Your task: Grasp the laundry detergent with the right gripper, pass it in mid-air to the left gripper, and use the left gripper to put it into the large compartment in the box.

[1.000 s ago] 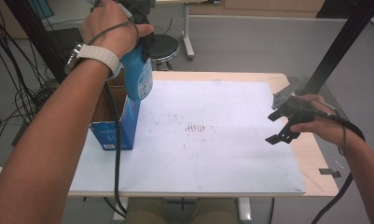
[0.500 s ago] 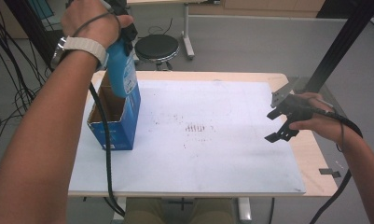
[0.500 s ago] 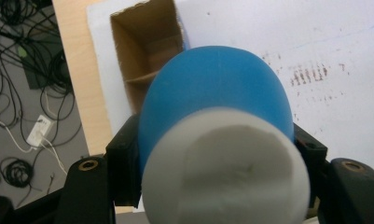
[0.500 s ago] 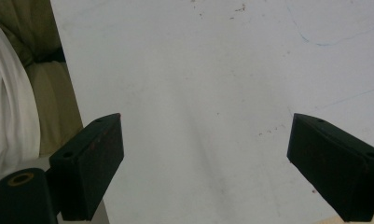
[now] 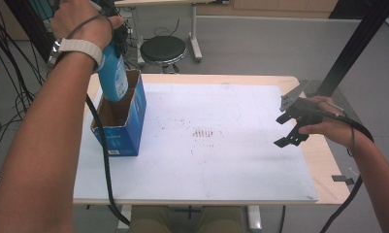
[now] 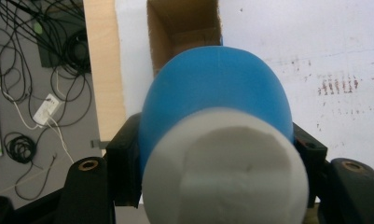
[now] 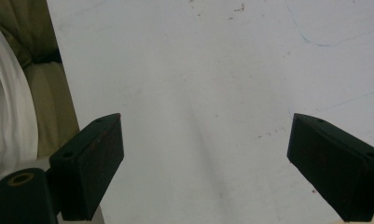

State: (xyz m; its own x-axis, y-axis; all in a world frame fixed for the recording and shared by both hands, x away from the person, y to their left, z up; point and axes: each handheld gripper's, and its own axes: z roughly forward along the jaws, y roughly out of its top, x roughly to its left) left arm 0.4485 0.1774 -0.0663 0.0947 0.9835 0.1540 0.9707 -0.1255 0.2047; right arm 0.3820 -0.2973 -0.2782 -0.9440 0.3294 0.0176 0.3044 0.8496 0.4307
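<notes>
- Left gripper (image 6: 217,182): I see its two black jaws clamped on a blue bottle (image 6: 217,98), one pad on each side just below the white cap (image 6: 225,170), which sits nearest the camera.
- Bottle: in the high view it (image 5: 113,73) hangs roughly upright, base down, over the open top of the box (image 5: 121,121); its lower end is level with the box's far rim, and I cannot tell whether it touches the cardboard.
- Left hand (image 5: 83,22): raised high at the far left corner of the table, wrist bent so the gripper points down; a pale wristband (image 5: 78,48) on the wrist, the forearm running up from the bottom left, a black cable (image 5: 102,160) trailing beside it.
- Box: blue outside, brown inside, standing open on the left part of the white sheet (image 5: 221,155).
- Right gripper (image 7: 205,163): jaws wide apart with nothing between them, bare white sheet beneath.
- Right hand (image 5: 328,121): I see it held low over the table's right edge, its gripper (image 5: 291,124) pointing in toward the sheet, well apart from the box.
- Sheet: faint reddish marks (image 5: 204,133) near the middle.
- Beyond the table: a round black stool (image 5: 163,48) on the grey floor.
</notes>
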